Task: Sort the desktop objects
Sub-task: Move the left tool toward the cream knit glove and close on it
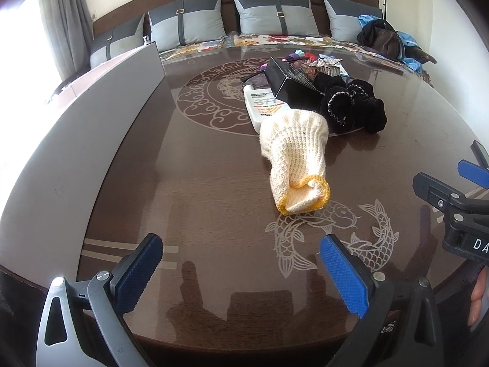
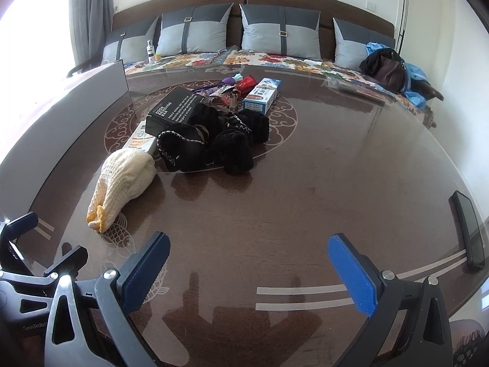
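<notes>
Both my left claw (image 1: 241, 267) and my right claw (image 2: 249, 267) hang spread wide and empty over the near table (image 2: 336, 183). The knit glove (image 1: 293, 156), nearest of the pile, looks light, soft and floppy, so I'd pinch its near yellow-edged cuff. It is cream, lying just in front of the white tube (image 1: 259, 107) and the black gloves (image 2: 214, 143).

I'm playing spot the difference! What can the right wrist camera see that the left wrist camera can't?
Only the right wrist view shows the black phone at the table's right edge and the small bottle near the cushions. Only the left wrist view shows both fish patterns whole. Both show the cream glove, the black gloves, the black box and the brown table. Both tools are open.
</notes>
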{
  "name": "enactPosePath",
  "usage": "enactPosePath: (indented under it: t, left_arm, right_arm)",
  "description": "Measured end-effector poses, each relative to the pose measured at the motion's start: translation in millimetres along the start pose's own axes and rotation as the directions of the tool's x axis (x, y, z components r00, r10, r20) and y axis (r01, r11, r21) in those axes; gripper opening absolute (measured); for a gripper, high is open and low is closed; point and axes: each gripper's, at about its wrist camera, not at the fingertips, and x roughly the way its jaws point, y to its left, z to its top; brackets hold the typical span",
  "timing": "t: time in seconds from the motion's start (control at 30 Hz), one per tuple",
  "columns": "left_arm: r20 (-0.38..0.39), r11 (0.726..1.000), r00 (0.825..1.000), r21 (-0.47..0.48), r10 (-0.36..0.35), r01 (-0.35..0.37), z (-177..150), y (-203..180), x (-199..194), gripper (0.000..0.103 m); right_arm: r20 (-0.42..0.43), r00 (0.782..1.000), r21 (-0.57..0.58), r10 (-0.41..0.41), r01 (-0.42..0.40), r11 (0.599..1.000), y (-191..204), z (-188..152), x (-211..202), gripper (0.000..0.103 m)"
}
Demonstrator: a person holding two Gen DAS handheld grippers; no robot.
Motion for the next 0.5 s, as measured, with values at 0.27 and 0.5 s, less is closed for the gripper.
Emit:
enactPosePath:
  t: [0.27,0.5]
  left_arm:
    - [-0.041,1.0,0.999,-0.022,-0.011,0.01,-5,3,11,0.103]
    - [-0.054,0.996,0.997,-0.074,-0.061,0.057,-4,11,15,0.103]
  right_arm:
    - [-0.136,0.991,0.003,-0.015,0.015,1.0,-2,-9,26,0.103]
    - [-0.163,0.987,0.045,0.009,-0.002,0.999,-10,-12,33,0.103]
